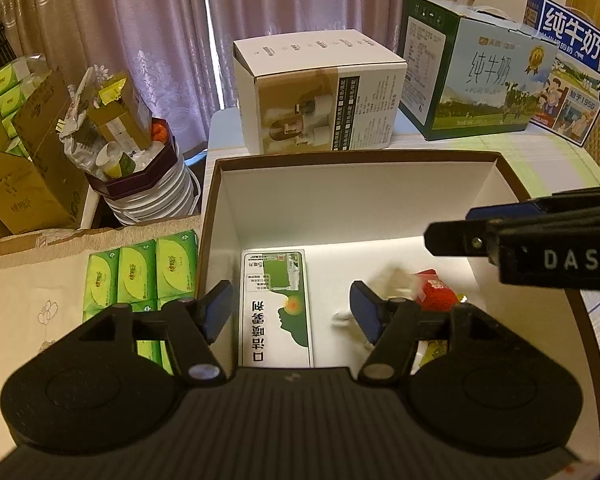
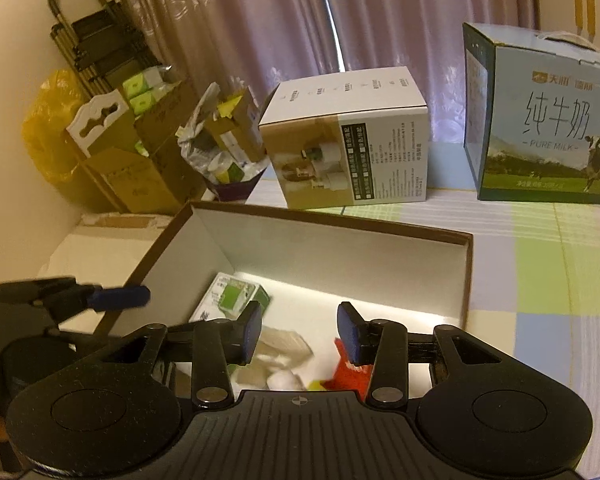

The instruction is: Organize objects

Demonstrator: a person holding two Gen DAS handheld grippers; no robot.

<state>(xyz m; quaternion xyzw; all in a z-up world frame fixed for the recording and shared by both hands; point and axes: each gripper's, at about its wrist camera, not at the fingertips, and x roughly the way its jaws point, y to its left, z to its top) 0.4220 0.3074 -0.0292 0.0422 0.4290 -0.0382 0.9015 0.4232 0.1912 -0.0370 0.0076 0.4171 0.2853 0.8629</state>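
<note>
Hovering over the brown-rimmed box (image 1: pixel 220 216), our left gripper (image 1: pixel 292 312) is released, and the green-and-white carton (image 1: pixel 276 308) lies flat just below its fingers. Our right gripper (image 2: pixel 298 334) is also parted and grasps nothing; the red packet (image 2: pixel 350 374) lies beneath its right finger.

I see the tray (image 1: pixel 220 200): cardboard, matt white inside, brown rim. Green-white carton (image 1: pixel 276 308) in it, smooth printed card, slight sheen. Red pack (image 1: pixel 436 292) looks like glossy wrapper. Left claw (image 1: pixel 292 312): matt black plastic, ribbed body, blue pads, shiny metal pins. Right claw (image 2: pixel 300 332) same. Tabletop (image 2: pixel 540 264) covered in checked cloth, matt. Milk box (image 2: pixel 552 120) glossy printed card. Curtain (image 1: pixel 140 20) soft patterned fabric.
</note>
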